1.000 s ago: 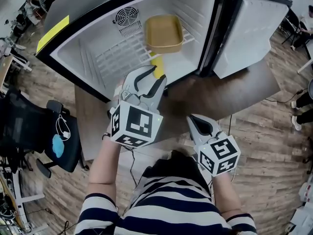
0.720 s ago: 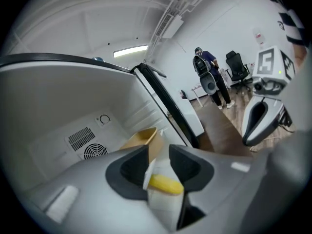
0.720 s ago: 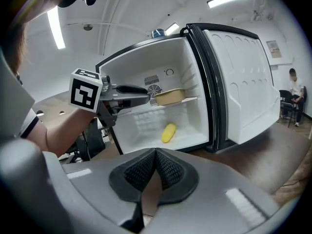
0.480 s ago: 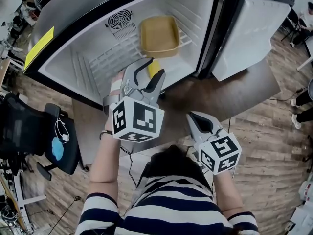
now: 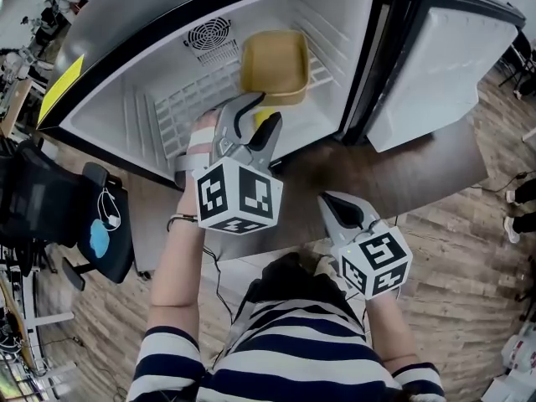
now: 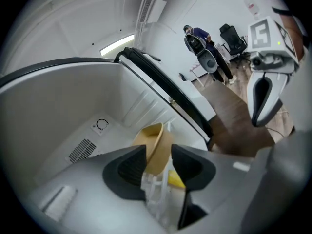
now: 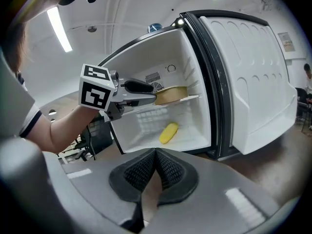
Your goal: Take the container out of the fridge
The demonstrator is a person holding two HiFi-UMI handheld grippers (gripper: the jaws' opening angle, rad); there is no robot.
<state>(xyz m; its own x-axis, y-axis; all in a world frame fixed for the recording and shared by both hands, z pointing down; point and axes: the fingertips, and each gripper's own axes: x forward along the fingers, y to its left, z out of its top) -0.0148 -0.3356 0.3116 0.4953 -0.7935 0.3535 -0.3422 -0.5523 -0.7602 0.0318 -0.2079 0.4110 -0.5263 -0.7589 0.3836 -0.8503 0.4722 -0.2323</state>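
Observation:
A tan rectangular container (image 5: 275, 65) rests on the wire shelf (image 5: 197, 103) inside the open fridge. It also shows in the left gripper view as the container (image 6: 155, 145) and in the right gripper view as the container (image 7: 171, 94). My left gripper (image 5: 258, 114) is open and reaches into the fridge, its jaws at the container's near end. From the left gripper (image 6: 158, 162) the container's rim lines up with the gap; contact cannot be told. My right gripper (image 5: 328, 201) is shut and empty, held back near the body over the table; it also shows as the right gripper (image 7: 156, 167).
A yellow oblong thing (image 7: 168, 132) lies on the fridge floor below the shelf. The fridge door (image 5: 435, 65) stands open at the right. The fridge sits on a brown table (image 5: 377, 162). A black office chair (image 5: 50, 216) stands at the left on the wooden floor.
My left gripper has moved forward into the fridge, closer to the container. The right gripper has stayed in place.

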